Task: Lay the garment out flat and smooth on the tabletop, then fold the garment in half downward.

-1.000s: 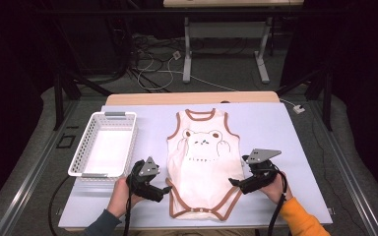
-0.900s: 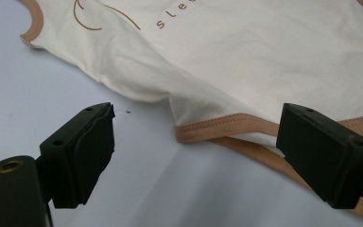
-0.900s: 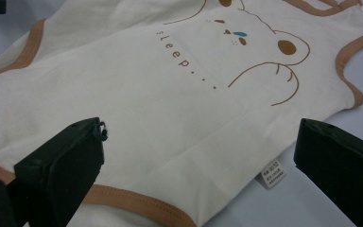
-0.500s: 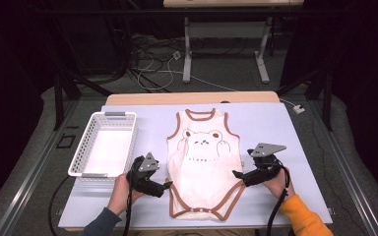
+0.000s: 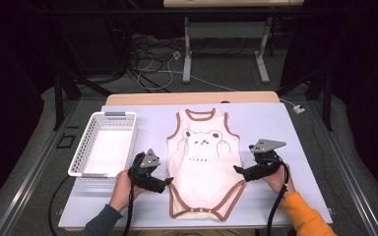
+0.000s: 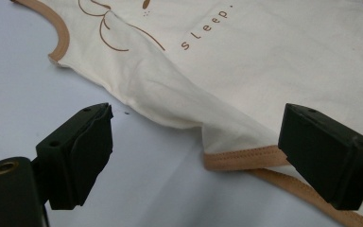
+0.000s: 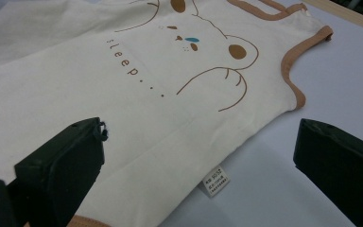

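Observation:
A cream baby bodysuit (image 5: 204,162) with brown trim and a bear print lies flat on the pale table (image 5: 285,123), neck away from me. My left gripper (image 5: 166,183) rests at its lower left edge with jaws wide open. In the left gripper view the bodysuit (image 6: 246,61) has its side hem and leg trim between the jaws of the left gripper (image 6: 196,156), untouched by the pads. My right gripper (image 5: 237,170) sits at the garment's right side, also open. In the right gripper view the bodysuit (image 7: 137,85) and its side label (image 7: 216,180) lie between the jaws of the right gripper (image 7: 198,165).
A white mesh basket (image 5: 89,137) stands on the table to the left of the garment. Beyond the table's far wooden edge (image 5: 192,98) are cables and table legs on the floor. Bare table surface lies right of the right gripper.
The right gripper has shifted slightly to the right along the garment's side. The left gripper has stayed in place.

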Demonstrator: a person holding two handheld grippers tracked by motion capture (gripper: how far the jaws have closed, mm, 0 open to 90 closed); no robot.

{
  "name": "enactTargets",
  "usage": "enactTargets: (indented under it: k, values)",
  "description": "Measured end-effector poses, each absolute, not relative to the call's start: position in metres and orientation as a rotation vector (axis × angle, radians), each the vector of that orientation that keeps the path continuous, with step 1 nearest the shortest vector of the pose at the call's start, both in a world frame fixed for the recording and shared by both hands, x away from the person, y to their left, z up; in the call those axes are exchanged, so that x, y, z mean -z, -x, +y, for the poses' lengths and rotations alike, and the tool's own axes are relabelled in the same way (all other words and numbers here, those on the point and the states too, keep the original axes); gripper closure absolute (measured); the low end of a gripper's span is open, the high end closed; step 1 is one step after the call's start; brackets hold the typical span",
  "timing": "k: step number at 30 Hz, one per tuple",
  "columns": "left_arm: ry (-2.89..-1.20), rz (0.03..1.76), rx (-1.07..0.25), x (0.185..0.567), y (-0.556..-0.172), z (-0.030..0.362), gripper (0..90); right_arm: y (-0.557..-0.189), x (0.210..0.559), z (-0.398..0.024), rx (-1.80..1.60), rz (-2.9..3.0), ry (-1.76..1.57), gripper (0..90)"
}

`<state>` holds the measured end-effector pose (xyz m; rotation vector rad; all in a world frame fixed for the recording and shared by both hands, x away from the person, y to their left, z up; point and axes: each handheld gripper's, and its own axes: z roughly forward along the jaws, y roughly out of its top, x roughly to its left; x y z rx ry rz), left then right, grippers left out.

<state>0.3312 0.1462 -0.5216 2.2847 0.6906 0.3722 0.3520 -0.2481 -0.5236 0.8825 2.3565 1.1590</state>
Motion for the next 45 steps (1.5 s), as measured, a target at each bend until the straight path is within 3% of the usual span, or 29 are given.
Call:
enactTargets:
  k: [28, 45]
  values:
    - [-2.255, 0.793, -0.352, 0.511, -0.369, 0.134, 8.4, -0.380, 0.515, -0.247, -1.161, 2.357, -0.932, 4.1]
    - [-2.216, 0.928, -0.329, 0.509, -0.408, 0.121, 8.7, -0.414, 0.520, -0.240, -1.101, 2.355, -1.008, 12.2]
